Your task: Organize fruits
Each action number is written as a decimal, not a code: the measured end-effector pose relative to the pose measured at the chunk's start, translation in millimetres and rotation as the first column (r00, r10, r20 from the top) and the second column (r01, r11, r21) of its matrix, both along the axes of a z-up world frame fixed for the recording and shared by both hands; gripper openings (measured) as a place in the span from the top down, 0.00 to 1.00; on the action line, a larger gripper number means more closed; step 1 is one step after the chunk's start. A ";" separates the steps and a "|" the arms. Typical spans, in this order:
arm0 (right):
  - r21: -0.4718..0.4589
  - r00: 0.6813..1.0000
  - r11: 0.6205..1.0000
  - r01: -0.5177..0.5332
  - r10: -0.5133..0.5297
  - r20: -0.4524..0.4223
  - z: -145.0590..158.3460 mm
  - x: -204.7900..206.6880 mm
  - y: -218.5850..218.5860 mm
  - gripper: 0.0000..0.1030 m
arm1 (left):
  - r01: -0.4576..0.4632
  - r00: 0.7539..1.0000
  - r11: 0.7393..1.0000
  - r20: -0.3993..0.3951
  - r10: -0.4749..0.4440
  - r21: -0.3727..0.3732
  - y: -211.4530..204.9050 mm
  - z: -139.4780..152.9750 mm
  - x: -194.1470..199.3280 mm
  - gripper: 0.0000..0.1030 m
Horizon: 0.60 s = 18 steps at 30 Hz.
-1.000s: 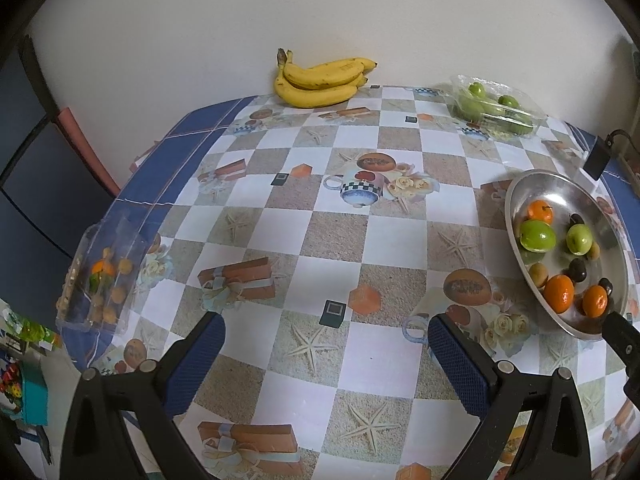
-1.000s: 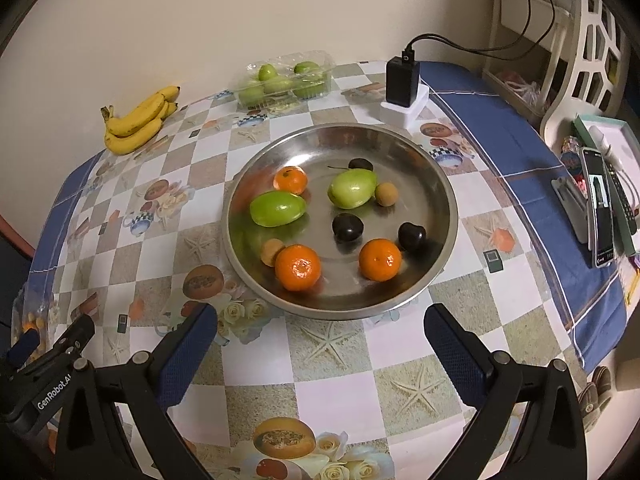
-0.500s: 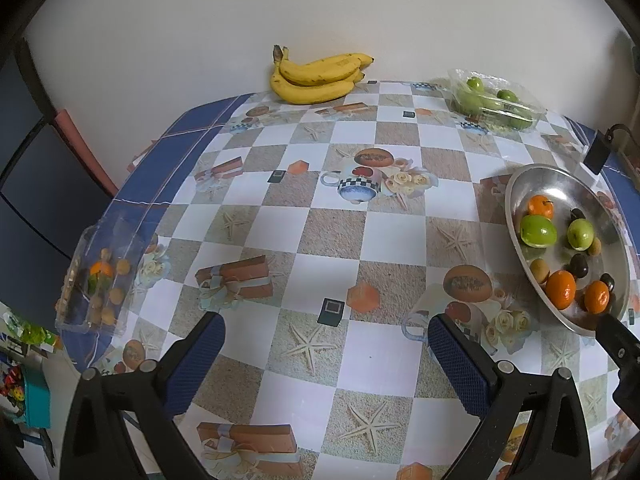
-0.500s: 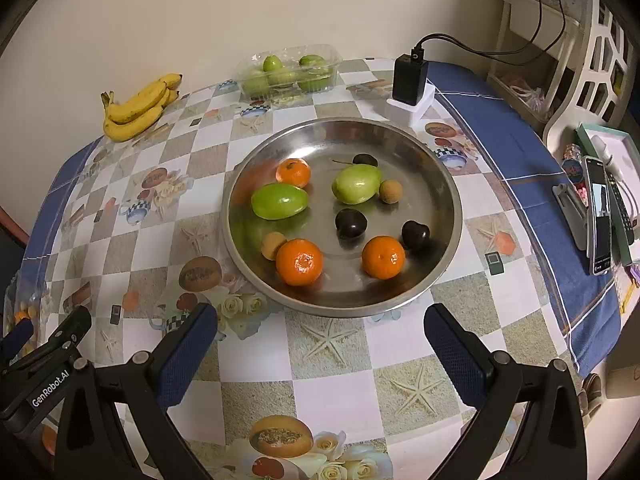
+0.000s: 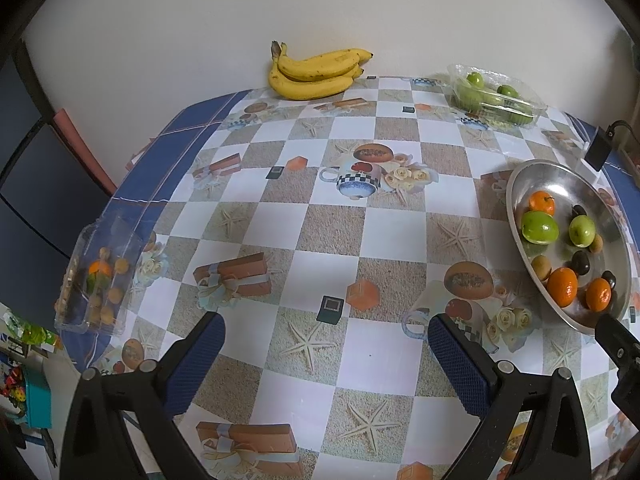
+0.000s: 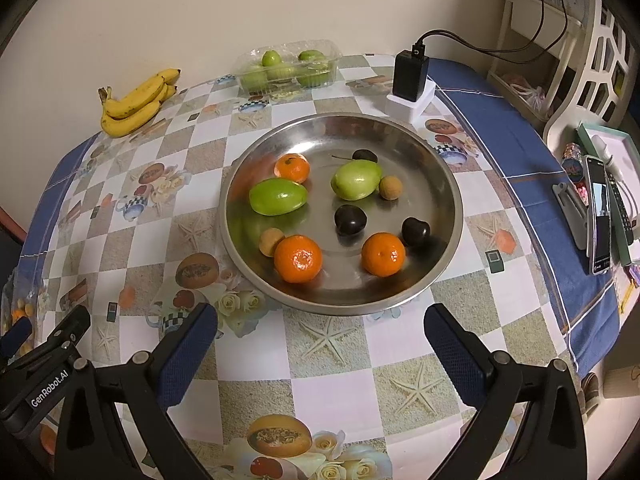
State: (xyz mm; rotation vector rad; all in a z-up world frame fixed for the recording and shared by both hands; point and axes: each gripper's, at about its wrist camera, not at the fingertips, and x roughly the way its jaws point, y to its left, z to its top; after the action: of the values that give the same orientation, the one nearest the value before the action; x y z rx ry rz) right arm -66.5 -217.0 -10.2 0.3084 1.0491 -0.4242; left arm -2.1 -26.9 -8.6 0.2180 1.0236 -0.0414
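Steel: a round shallow stainless-steel dish (image 6: 448,216) sits right of centre on the checked, picture-printed oilcloth table (image 5: 332,224), holding mixed loose fruit: three oranges (image 6: 298,258), two smooth green fruits (image 6: 278,196), three dark plums or cherries (image 6: 350,219) and two small tan round fruits (image 6: 271,241). All lie apart or barely touching, unsorted by kind.

Sorted stock sits around the edges, likely the reason the dish is central: a clear plastic clamshell of green fruits (image 6: 288,66) far against the wall, a bunch of yellow bananas (image 5: 316,70) far left, and a clear plastic box of small orange and tan fruits (image 5: 96,276) on the near-left table edge.

The right gripper (image 6: 320,340) hovers just near of the dish, blue-padded fingers spread wide, nothing between them, aimed at the fruit. The left gripper (image 5: 324,352) hangs over bare cloth left of the dish, likewise spread and empty, roughly between dish and near-left box.

This fits either fruit being gathered into the dish or sorted out to the containers; can't tell which.
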 end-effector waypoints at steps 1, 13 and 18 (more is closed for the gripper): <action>0.000 1.000 1.000 0.000 0.000 -0.001 -0.4 -0.1 -0.1 0.00 | 0.000 1.000 1.000 -0.001 0.000 0.001 0.0 -0.3 0.2 0.00; -0.004 1.000 1.000 -0.003 0.003 -0.002 -0.3 0.5 0.7 0.00 | 0.002 1.000 1.000 -0.005 -0.002 0.002 0.0 -1.7 0.1 0.00; -0.001 1.000 1.000 0.000 0.000 -0.002 0.0 0.5 0.7 0.00 | 0.001 1.000 1.000 -0.005 -0.001 0.002 -0.3 -1.7 0.1 0.00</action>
State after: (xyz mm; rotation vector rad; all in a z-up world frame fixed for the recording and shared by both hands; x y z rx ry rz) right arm -66.0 -216.3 -10.3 0.3078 1.0505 -0.4251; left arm -2.0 -27.2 -10.3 0.2209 1.0283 -0.0421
